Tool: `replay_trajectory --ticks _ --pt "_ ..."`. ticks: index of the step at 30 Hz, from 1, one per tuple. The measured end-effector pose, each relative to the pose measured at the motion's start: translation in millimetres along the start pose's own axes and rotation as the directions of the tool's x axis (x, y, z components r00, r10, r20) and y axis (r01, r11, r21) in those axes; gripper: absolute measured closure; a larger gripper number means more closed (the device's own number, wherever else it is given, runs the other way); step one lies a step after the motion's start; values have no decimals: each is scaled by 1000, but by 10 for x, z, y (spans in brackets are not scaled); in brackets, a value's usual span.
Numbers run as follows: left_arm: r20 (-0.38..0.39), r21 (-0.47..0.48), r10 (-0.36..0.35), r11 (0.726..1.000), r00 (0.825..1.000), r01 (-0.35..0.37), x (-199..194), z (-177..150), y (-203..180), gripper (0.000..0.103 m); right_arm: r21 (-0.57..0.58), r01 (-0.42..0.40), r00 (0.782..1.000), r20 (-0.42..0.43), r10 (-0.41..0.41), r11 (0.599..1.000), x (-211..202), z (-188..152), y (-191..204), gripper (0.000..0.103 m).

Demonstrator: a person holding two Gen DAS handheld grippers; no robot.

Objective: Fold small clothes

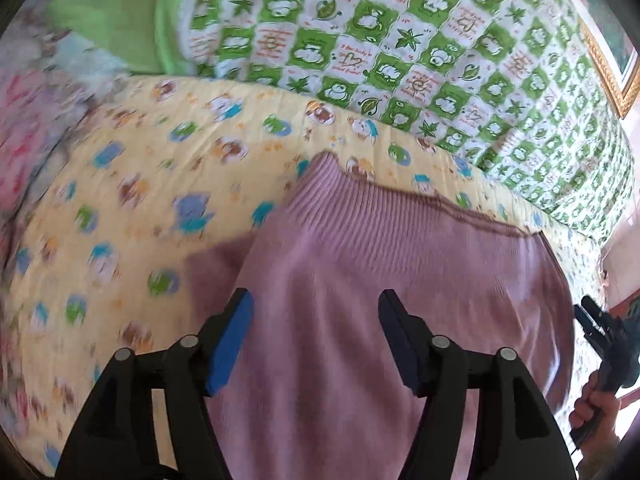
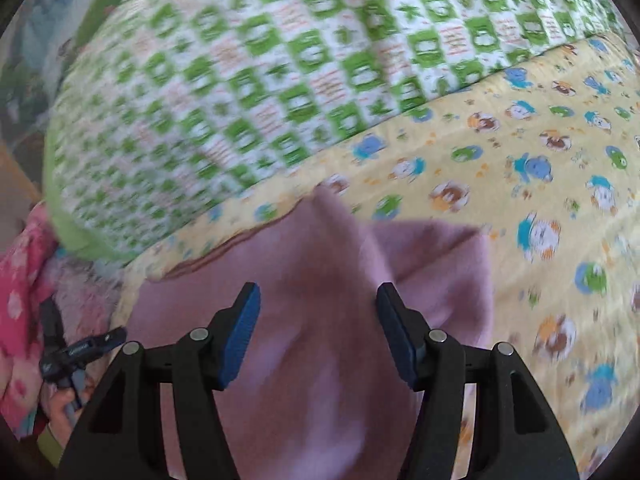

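Knitwear is lying in front of us: a mauve ribbed garment (image 1: pixel 380 280) is spreading over the yellow cartoon-print sheet (image 1: pixel 132 184), with the green frog-patterned quilt (image 1: pixel 400 48) bunching up behind it; we are judging it to be spread flat so the edges can be found for folding. We are holding the left gripper (image 1: pixel 316 344) above the near part of the knit, its jaws standing wide apart with nothing between the pads, and whether they are touching the cloth we cannot tell. We are keeping the right gripper (image 2: pixel 318 334) likewise gaping wide and gripping nothing, hovering over the same garment (image 2: pixel 320 360), where a flap (image 2: pixel 436 264) is already lying turned over toward the sheet (image 2: pixel 540 160). Both views are blurring, so the hem detail is hard to read; we are judging that both claws are placed over the cloth to pick their pinch points for the next fold.
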State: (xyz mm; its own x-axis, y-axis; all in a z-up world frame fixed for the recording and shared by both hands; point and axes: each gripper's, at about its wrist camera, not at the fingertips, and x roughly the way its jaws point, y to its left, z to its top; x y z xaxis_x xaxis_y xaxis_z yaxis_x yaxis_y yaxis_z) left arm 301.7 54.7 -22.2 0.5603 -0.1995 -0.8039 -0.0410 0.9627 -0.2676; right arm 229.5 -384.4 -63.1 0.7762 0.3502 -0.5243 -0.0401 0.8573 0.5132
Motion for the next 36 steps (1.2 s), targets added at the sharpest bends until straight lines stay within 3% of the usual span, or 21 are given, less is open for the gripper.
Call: replay_trajectory --ticks 3,7,8,9,10,13,14,17,19,21,23,24,29,36 --pt "-3 -57 -16 998 1000 16 -248 -292 104 36 -16 -49 996 -70 48 999 -100 -263 75 41" --pt "-45 -79 -48 996 998 44 -394 -746 92 36 -81 -39 989 -145 27 996 -195 -595 113 41" --pt "-64 -64 -52 997 997 48 -381 -832 77 36 -88 -14 985 -174 -2 996 -158 -638 79 41" --pt "-81 -49 -40 998 996 36 -353 -897 74 36 -99 68 974 -207 -87 993 -116 -692 -12 41" --pt "-96 -33 -11 999 995 8 -307 -977 83 36 -87 120 966 -221 -137 989 -102 -735 -166 45" --pt "-146 -34 30 999 989 -35 -174 -1106 206 37 14 133 970 -207 -127 991 -178 -722 -471 88" --pt "-143 -33 29 999 989 -34 -185 -1112 225 37 36 134 970 -210 -124 990 -195 -699 -496 91" --pt "-137 -34 25 999 990 -30 -289 -1097 210 37 27 136 972 -196 -129 990 -298 -629 -379 87" --pt "-120 -45 17 999 993 -23 -394 -1088 210 37 -13 149 972 -180 -149 989 -364 -607 -234 78" --pt "-101 -75 26 997 995 -34 -529 -1085 246 35 -13 108 982 -152 -108 994 -440 -581 -93 69" --pt "-83 -124 33 991 996 -43 -638 -1079 320 33 -18 98 985 -138 -99 995 -453 -553 68 33" --pt "-77 -147 32 988 997 -43 -681 -1088 359 32 -26 84 988 -126 -87 996 -451 -547 176 27" --pt "-105 -214 42 975 994 -63 -761 -1193 581 32 -88 0 986 -167 -15 996 -221 -535 664 26" --pt "-146 -295 -12 955 989 -32 -706 -1359 787 31 -127 -62 963 -267 26 990 331 -485 1281 26"
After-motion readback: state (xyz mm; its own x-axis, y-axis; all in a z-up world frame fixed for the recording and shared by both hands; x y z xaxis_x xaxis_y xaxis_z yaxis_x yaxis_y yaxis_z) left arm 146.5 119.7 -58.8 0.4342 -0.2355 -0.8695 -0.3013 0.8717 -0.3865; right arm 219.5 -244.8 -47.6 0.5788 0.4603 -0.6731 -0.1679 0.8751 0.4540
